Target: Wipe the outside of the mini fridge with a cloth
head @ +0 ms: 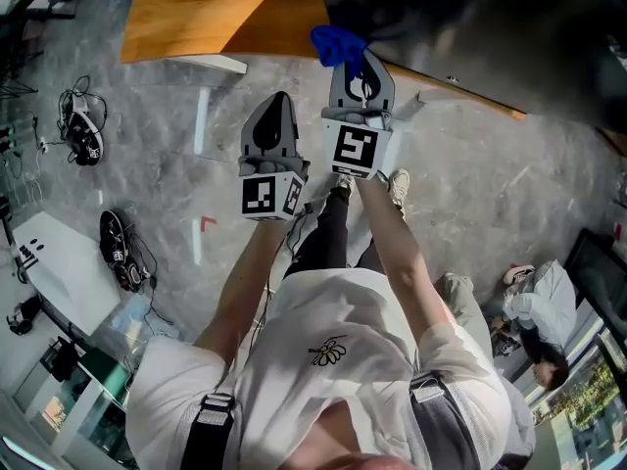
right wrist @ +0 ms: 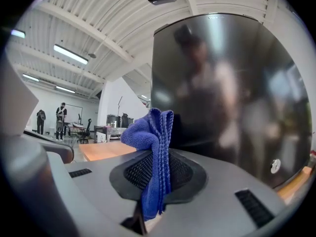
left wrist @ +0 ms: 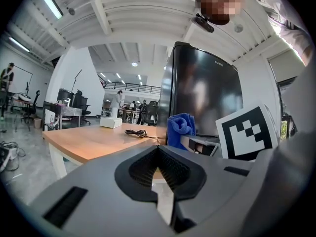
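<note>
Table [head: 196,8]: pale wood top, upper left of the head view. In the left gripper view a white box [left wrist: 111,123] and a coiled black cable [left wrist: 136,132] lie on it, apart from each other.
Floor [head: 147,174]: grey, mottled, filling the left and centre of the head view below the table edge.
Left gripper [head: 275,106]: held left of centre in the head view, just beside the right gripper and slightly lower in the frame. Its own view shows the jaws pressed together at the tips with nothing between them [left wrist: 158,169].
Right gripper [head: 359,67]: just right of centre in the head view, tip pointing toward the fridge. Jaws pinch the cloth [right wrist: 155,181].
Cloth [head: 338,43]: blue, bunched. It stands up in folds above the right gripper's jaw tips [right wrist: 150,132], and one end hangs down between the pads. From the left gripper view it sits right of centre, in front of the fridge's lower edge [left wrist: 181,127].
Fridge [head: 470,18]: dark, glossy, upright, occupying the upper right of the head view and most of the right gripper view [right wrist: 232,98]. It rises right of centre in the left gripper view [left wrist: 207,98].
Cloth-to-fridge contact: cloth near the door; whether it touches cannot be determined.
</note>
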The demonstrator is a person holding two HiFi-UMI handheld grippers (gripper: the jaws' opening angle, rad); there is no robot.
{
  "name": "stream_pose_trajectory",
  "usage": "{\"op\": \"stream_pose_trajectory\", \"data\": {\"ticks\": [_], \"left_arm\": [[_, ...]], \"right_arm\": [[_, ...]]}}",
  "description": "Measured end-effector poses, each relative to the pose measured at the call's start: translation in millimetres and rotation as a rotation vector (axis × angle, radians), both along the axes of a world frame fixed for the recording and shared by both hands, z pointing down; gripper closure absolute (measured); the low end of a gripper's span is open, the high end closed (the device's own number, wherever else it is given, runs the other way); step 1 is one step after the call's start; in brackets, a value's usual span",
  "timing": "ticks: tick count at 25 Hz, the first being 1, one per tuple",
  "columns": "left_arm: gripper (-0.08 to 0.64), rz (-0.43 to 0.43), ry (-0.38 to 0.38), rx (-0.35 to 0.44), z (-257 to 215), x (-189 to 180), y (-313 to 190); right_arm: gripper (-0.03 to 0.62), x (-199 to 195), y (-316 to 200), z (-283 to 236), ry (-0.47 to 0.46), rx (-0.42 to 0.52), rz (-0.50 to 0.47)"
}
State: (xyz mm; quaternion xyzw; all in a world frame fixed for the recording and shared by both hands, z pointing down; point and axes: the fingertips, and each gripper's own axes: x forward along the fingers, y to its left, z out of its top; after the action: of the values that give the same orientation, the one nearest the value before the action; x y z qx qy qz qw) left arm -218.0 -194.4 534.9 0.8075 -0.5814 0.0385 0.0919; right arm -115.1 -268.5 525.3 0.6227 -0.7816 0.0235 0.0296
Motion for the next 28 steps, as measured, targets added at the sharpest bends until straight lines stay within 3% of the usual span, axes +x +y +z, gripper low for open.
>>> {"op": "stream_pose_trajectory", "data": {"ticks": [8,11,28], "left_arm": [[0.555,0.047,0.003,0.0,-8,33,1],[0.555,0.064,-0.003,-0.01,-7,50,6],[0.555,0.226,0.01,-0.018,2,198,32]], "right_arm": [[0.531,24,7,-8,0.029,0.026,-0.004],[0.531,45,14,-16,0.047,0.084,0.005],[0.531,217,58,-18,0.064,0.119,0.181]]}}
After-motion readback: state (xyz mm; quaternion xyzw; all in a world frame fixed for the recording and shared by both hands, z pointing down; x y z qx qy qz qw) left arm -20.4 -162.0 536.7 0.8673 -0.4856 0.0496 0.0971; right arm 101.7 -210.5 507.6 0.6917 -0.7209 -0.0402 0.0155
